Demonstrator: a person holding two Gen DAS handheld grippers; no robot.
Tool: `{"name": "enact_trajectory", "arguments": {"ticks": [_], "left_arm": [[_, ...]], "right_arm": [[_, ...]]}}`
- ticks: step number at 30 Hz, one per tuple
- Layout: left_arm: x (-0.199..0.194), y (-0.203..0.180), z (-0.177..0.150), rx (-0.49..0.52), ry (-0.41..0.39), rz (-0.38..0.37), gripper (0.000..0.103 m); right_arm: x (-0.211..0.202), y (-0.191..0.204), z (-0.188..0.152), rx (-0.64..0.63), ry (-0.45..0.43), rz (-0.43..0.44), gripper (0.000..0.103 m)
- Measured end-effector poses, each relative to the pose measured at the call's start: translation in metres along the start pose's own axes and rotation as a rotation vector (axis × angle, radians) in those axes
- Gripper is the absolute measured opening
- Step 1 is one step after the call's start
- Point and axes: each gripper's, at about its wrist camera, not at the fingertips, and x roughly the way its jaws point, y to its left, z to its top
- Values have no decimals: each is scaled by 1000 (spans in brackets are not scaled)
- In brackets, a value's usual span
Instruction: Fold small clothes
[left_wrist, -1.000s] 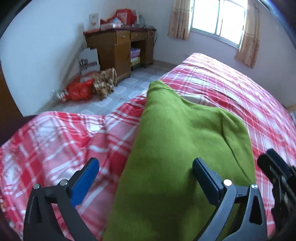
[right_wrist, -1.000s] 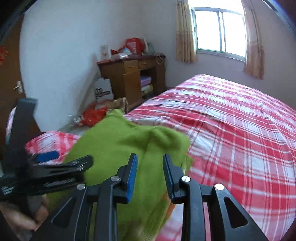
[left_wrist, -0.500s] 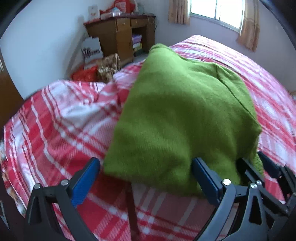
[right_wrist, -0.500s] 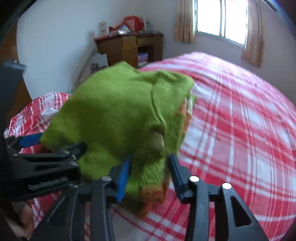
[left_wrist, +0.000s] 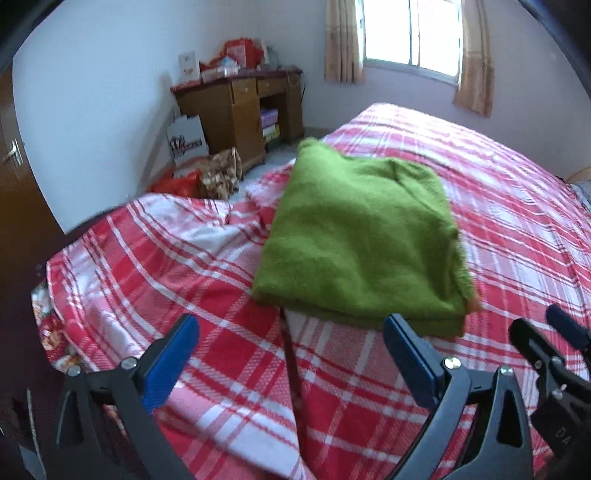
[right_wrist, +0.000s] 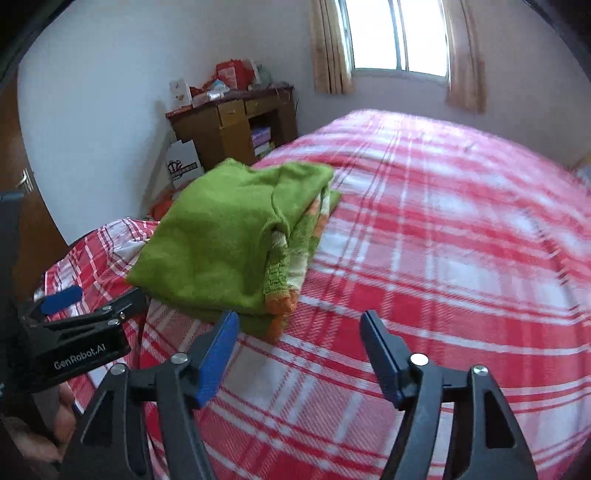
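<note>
Left wrist view: a green knitted garment (left_wrist: 360, 236) lies folded into a thick, squarish bundle on a bed (left_wrist: 517, 206) covered in red and white plaid. It sits just beyond the left gripper (left_wrist: 291, 341), whose blue-padded jaws stand wide apart and hold nothing. The near edge of the bundle is a rounded fold; the right edge shows stacked layers. The knit looks soft, light and floppy, so it would likely sag if lifted by one point. A pinch on the near fold or a corner, taking all layers together, seems the safest hold. The bedcover is rumpled to the left of the bundle, and the bed's left edge drops to the floor not far away. At the lower right, part of the right gripper (left_wrist: 546, 354) shows.

Right wrist view: the right gripper (right_wrist: 299, 341) is also wide and empty, near the bundle's near right corner. The garment (right_wrist: 221, 236) shows orange and pale striped layers along its right side. To the right and far side, the bed (right_wrist: 461, 240) lies flat and open, giving ample room. The left gripper (right_wrist: 88, 314) sits at the left, close to the bundle's near left corner.
</note>
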Motion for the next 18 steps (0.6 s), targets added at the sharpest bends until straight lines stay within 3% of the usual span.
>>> {"name": "enact_trajectory", "arguments": {"ticks": [7,15,18], "left_arm": [[-44,-6,-6,48,-80,-21,103],[-58,-6,-17,82,-50,-42,103],[-68,-6,-17,79,-71,-38,103]], "right_arm": [[-47,3,0,-26,-83,-48,76],[-61,6,-6,-32,-29,-66,78],[-74,8,-5,-27,-48,-65,78]]}}
